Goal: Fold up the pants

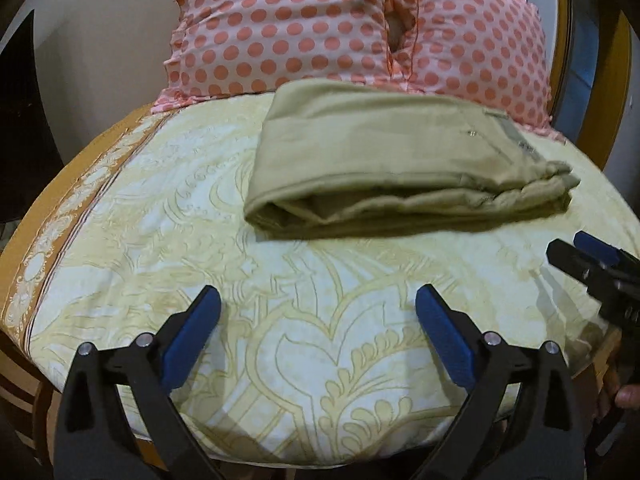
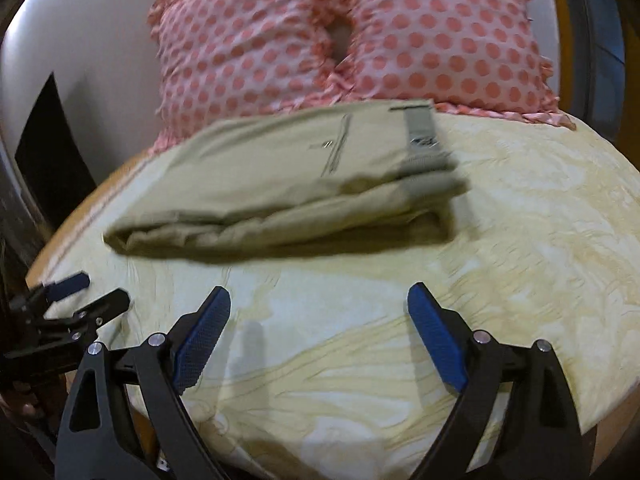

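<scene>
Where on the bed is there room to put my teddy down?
The widest bare patch of bedsheet lies between the folded pants and the two open grippers, left gripper and right gripper. More bare sheet lies right of the pants in the right wrist view. It is crowded at the back, where the pants meet the dotted pillows.

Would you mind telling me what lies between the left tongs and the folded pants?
Only bare patterned bedsheet: the left wrist view shows nothing between the open left tongs and the folded pants.
</scene>
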A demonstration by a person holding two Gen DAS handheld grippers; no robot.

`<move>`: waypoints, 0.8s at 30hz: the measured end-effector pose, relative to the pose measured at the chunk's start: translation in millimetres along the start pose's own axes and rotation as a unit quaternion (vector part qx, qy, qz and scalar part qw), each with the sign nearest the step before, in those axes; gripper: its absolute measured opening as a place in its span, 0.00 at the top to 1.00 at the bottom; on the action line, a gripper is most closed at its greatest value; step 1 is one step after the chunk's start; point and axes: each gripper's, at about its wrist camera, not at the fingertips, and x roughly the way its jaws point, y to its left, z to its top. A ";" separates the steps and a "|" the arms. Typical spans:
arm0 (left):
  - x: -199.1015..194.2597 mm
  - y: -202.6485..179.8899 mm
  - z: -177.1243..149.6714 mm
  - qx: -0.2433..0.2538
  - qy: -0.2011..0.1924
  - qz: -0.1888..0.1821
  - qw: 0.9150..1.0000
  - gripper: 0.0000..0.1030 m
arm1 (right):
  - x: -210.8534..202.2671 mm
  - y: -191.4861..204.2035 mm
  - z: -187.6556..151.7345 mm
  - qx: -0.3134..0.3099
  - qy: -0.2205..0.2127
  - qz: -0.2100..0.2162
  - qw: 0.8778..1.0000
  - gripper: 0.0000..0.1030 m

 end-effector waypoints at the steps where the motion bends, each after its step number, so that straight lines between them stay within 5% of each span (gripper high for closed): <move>1: -0.3 -0.1 -1.6 0.001 -0.003 0.001 1.000 0.02 | 1.7 5.4 0.5 -0.008 -0.002 -0.011 1.000 0.10; 6: -2.0 1.0 -4.3 -0.001 -0.016 0.001 1.000 0.02 | 5.1 16.5 -11.5 -0.034 -0.019 -0.068 0.997 0.01; 24: -1.4 0.5 -5.8 -0.005 -0.028 0.004 1.000 0.02 | 4.5 16.2 -14.5 -0.031 -0.032 -0.071 0.996 0.01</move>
